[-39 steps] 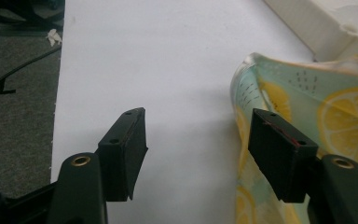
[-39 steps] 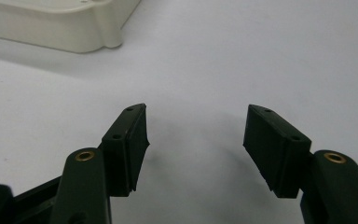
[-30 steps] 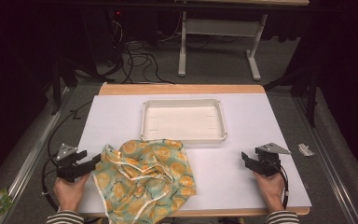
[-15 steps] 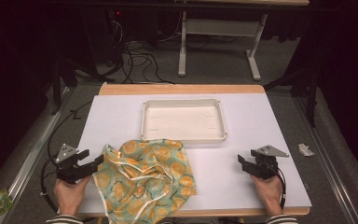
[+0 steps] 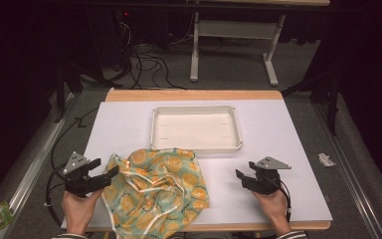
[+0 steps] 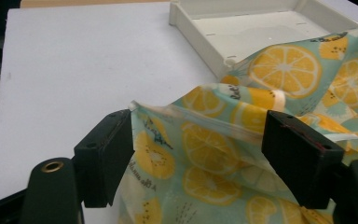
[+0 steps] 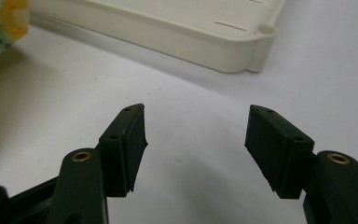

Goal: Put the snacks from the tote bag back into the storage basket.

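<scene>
At the near edge of the table [image 5: 278, 129], toward its left corner, a crumpled lemon-print cloth [image 5: 159, 191] is spread, its far side touching the white tray [image 5: 196, 147]. The left gripper [image 5: 110, 173] is set at the cloth's left edge, jaws just opened, fabric loose between them. The right gripper [image 5: 239, 177] is held released over bare table.

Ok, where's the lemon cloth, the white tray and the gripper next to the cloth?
lemon cloth [image 5: 154, 186], high view, middle of the crumpled fabric
white tray [image 5: 154, 130], high view, its left rim
left gripper [image 5: 110, 173], high view, between its fingertips, at the cloth's edge
</scene>
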The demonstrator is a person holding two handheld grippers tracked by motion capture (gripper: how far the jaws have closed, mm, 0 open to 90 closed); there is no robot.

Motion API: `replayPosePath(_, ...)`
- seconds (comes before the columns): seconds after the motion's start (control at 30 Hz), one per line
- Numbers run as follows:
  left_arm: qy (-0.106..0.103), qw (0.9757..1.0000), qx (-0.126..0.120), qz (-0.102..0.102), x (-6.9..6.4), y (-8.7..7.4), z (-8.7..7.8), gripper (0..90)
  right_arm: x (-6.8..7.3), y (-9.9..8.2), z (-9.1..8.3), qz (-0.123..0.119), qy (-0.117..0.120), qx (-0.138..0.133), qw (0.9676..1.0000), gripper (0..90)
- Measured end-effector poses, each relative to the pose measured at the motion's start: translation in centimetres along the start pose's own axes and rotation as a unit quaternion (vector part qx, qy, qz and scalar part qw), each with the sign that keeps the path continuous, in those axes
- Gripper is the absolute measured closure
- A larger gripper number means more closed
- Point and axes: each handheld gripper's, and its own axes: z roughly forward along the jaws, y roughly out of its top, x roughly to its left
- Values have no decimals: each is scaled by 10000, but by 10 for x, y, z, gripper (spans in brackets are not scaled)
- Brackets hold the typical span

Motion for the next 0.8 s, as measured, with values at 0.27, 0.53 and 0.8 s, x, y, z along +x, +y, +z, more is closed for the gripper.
replayPosePath(0.27, -108, 9997, -55, 220, -17, 9, -3, 235, 21, 8, 7, -157, 299, 51, 9994, 387)
replayPosePath(0.53, -198, 9992, 17, 336, -28, 23, 7, 234, 40, 13, 13, -349, 529, 76, 9980, 384)
replayPosePath(0.8, -51, 9983, 391, 422, -30, 23, 27, 249, 59, 25, 16, -496, 854, 16, 9951, 374)
